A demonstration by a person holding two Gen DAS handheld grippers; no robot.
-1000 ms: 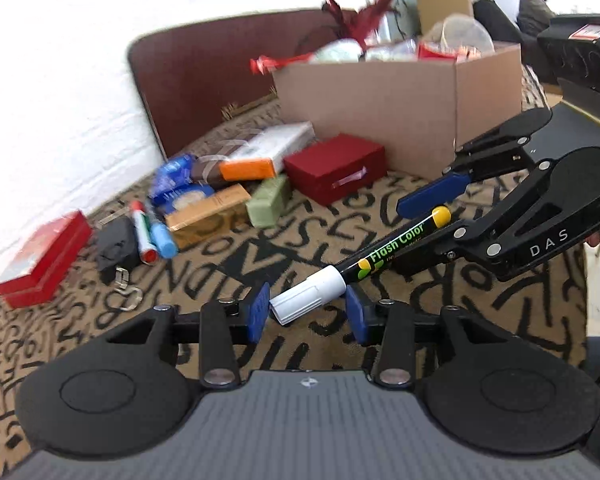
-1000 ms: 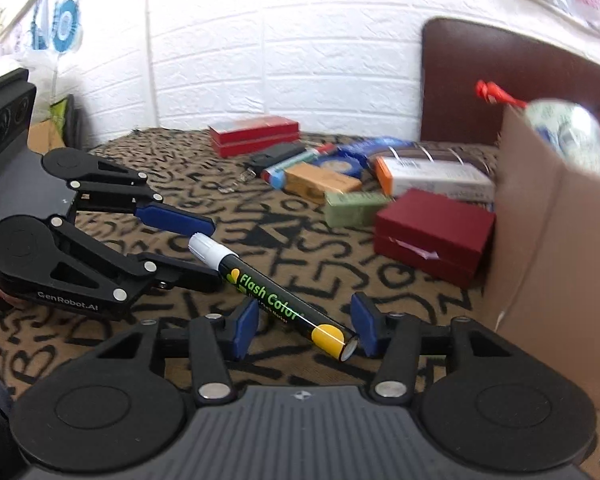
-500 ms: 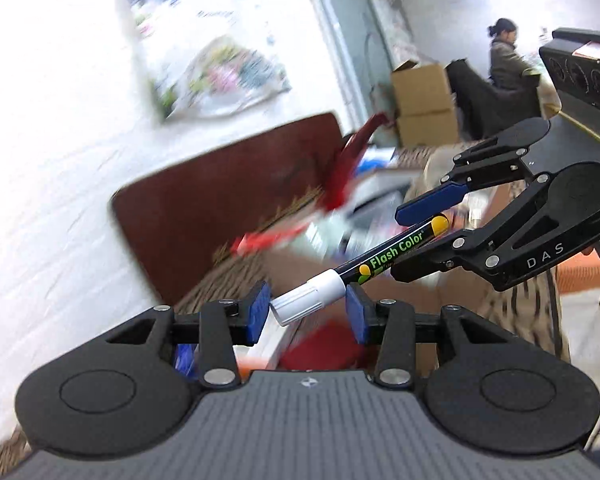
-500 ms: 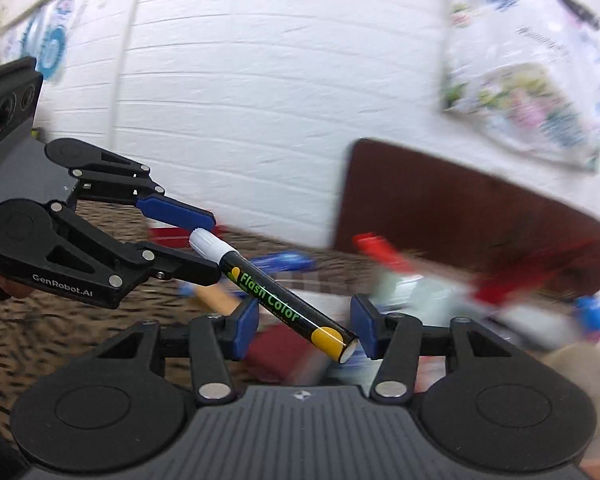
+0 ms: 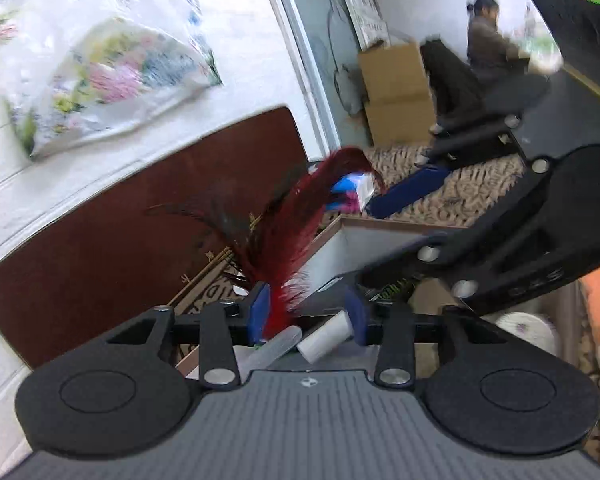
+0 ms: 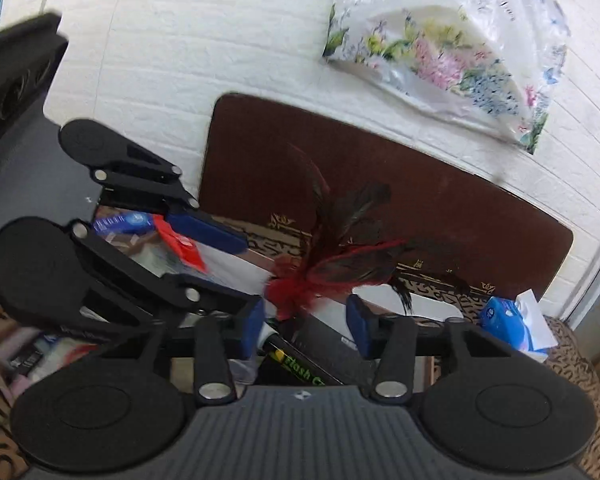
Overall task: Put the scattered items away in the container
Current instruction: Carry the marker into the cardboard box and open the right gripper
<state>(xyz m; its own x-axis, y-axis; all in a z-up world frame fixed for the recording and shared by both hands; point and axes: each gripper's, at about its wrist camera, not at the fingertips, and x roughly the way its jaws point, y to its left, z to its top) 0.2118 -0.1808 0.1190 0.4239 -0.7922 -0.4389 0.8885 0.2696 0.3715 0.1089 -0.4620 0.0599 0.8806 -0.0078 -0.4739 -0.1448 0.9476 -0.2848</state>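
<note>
White brick wall (image 6: 180, 60) fills the background, and we note a floral plastic bag (image 6: 440, 48) hanging on it. Below the bag a dark brown headboard (image 6: 460, 220) stands against the wall. A cover (image 5: 460, 196) printed with black letters lies on the bed. Far back, in the left view, stacked cartons (image 5: 396, 92) stand by a door frame and a seated person (image 5: 488, 40) is beside them.

An open cardboard box (image 5: 380, 240) with a pale inner wall sits on the bed in front of the headboard. It holds mixed goods, blurred in both views. Both grippers hang over its opening, close together and angled toward each other.

We find the left gripper (image 5: 307, 314) with its jaws parted. They have just been closing, yet a clear gap remains. The right gripper (image 6: 312, 320) shows the same: jaws parted, just closing, gap remaining.

Red and black feathers (image 5: 292, 232) rise out of the box, beyond both pairs of jaws. A blue tissue pack (image 6: 508, 320) lies at the far right of the box.

The marker (image 6: 304, 372), black with green lettering, lies low over the box contents. Its white cap sits between the left jaws, close against one pad. Its other end lies between the right jaws, near one pad. Neither pair presses it from both sides. We cannot tell whether it rests on the contents.
</note>
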